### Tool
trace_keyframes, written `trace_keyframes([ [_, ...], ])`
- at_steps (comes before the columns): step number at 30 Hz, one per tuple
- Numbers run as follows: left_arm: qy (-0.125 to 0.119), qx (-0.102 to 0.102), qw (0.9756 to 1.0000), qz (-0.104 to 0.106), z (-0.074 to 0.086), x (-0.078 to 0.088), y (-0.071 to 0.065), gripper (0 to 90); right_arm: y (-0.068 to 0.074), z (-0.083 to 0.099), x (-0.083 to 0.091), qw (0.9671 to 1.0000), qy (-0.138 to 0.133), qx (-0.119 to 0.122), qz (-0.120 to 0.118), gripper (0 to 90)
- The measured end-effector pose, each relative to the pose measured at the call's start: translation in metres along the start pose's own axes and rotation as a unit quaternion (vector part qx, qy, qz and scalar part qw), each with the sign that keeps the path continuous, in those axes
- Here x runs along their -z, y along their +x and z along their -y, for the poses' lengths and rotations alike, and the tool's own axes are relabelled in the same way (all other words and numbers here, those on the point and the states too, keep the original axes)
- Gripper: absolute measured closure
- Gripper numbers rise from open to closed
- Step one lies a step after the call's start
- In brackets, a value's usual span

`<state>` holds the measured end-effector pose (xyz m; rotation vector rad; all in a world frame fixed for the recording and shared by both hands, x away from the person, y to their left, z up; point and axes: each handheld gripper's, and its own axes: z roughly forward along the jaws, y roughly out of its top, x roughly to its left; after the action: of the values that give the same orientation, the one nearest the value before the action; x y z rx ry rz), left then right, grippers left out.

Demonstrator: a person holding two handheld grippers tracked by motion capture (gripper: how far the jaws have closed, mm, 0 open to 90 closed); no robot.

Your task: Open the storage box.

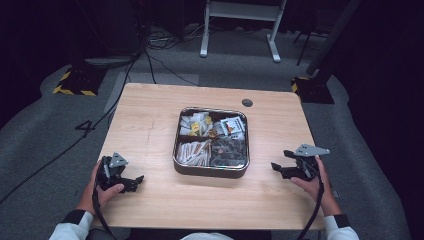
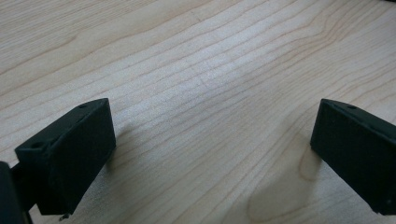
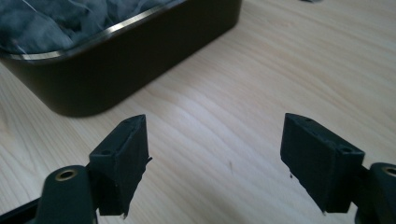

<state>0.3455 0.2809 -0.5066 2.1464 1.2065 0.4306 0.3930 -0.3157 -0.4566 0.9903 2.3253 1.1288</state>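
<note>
A dark metal tray [image 1: 210,171] with four compartments sits in the middle of the wooden table [image 1: 150,120]. It holds white and yellow packets at the back, pale sachets front left and dark wrapped pieces front right. My left gripper [image 1: 135,182] rests on the table at the front left, held by a hand, open and empty [image 2: 210,154]. My right gripper [image 1: 278,167] rests at the front right, open and empty [image 3: 215,158], pointing at the tray's near corner [image 3: 116,65].
A small dark round cap [image 1: 247,103] is set into the table behind the tray. Beyond the table lie grey carpet, cables [image 1: 150,55], a white stand's legs [image 1: 240,30] and yellow-black striped bases [image 1: 75,85].
</note>
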Motion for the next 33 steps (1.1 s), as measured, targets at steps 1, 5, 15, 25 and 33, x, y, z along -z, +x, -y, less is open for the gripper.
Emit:
trace_keyframes([
  [1, 0.0, 0.0, 1.0, 0.0, 0.0, 0.0, 0.0, 0.2, 0.002, -0.01, -0.003, 1.0, -0.003, 0.008, -0.004, 23.8],
  [5, 0.0, 0.0, 1.0, 0.0, 0.0, 0.0, 0.0, 0.3, 0.005, -0.026, -0.008, 0.9997, -0.009, 0.019, -0.012, 24.2],
  [15, 0.0, 0.001, 1.0, 0.0, 0.0, 0.0, 0.0, 0.3, 0.024, -0.071, -0.035, 0.9979, -0.013, 0.053, -0.035, 25.7],
  [25, 0.0, 0.0, 1.0, -0.001, 0.0, 0.0, 0.0, 0.3, 0.051, -0.106, -0.071, 0.995, -0.01, 0.081, -0.057, 26.0],
  [33, 0.0, -0.001, 1.0, 0.001, 0.0, 0.0, 0.0, 0.2, 0.066, -0.126, -0.096, 0.9935, -0.01, 0.084, -0.076, 26.3],
])
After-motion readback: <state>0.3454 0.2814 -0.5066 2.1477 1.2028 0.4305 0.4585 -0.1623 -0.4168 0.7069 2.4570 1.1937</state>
